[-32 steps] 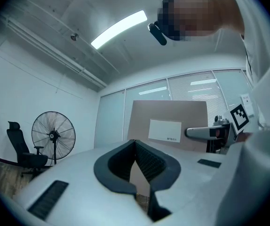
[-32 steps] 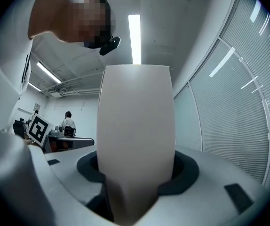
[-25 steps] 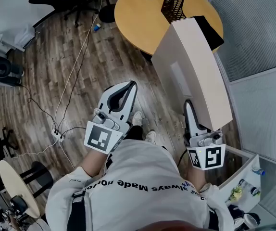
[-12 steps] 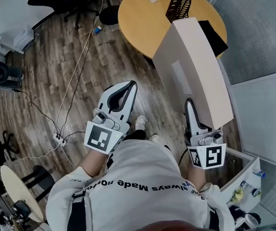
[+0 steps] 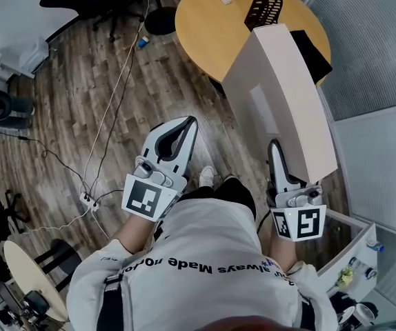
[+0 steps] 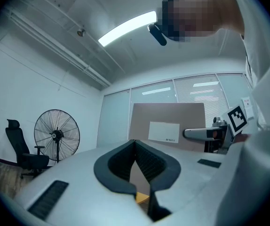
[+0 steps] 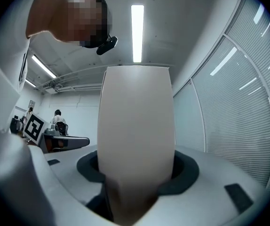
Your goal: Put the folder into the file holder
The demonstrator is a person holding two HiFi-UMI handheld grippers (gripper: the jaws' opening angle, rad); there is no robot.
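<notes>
One folder (image 5: 281, 102) clamped in right hand-held gripper (image 5: 274, 156)

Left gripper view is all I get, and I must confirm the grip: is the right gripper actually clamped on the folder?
Observer: Yes. In the right gripper view the right gripper has its jaws pressed on the folder, which stands on edge between them.
Operator: Where is the file holder?
Observer: In the head view a black mesh file holder stands on the round wooden table, beyond the folder's far end.
</notes>
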